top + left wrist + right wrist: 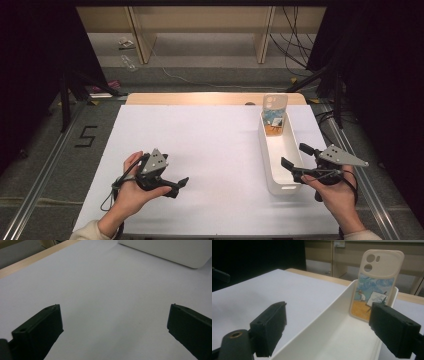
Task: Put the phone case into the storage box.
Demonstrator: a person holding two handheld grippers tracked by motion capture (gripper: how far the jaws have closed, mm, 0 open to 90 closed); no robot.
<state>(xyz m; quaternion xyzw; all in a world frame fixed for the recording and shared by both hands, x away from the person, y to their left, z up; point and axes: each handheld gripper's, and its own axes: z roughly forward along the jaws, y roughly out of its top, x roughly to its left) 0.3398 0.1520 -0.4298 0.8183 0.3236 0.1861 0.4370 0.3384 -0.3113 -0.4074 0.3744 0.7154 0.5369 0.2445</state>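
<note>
A cream phone case (pixel 275 114) with a painted picture stands upright, leaning against the far end of a long white tray (pixel 265 150) on the right of the white sheet. My right gripper (pixel 295 155) hovers at the tray's near end, open, with nothing held. In the right gripper view its jaws (pixel 332 325) straddle the tray's wall (pixel 322 325), and the phone case (pixel 377 282) stands ahead of them. My left gripper (pixel 179 187) rests low over the sheet at front left, pointing right. Its jaws (pixel 115 325) stand wide open over bare white sheet.
The white sheet (pixel 200 150) covers a wooden table whose far edge (pixel 200 98) shows. In the left gripper view a corner of the tray (pixel 170 252) lies ahead. Beyond the table stand wooden shelf legs, cables and dark curtains. A "5" mark (pixel 86 136) is on the floor at left.
</note>
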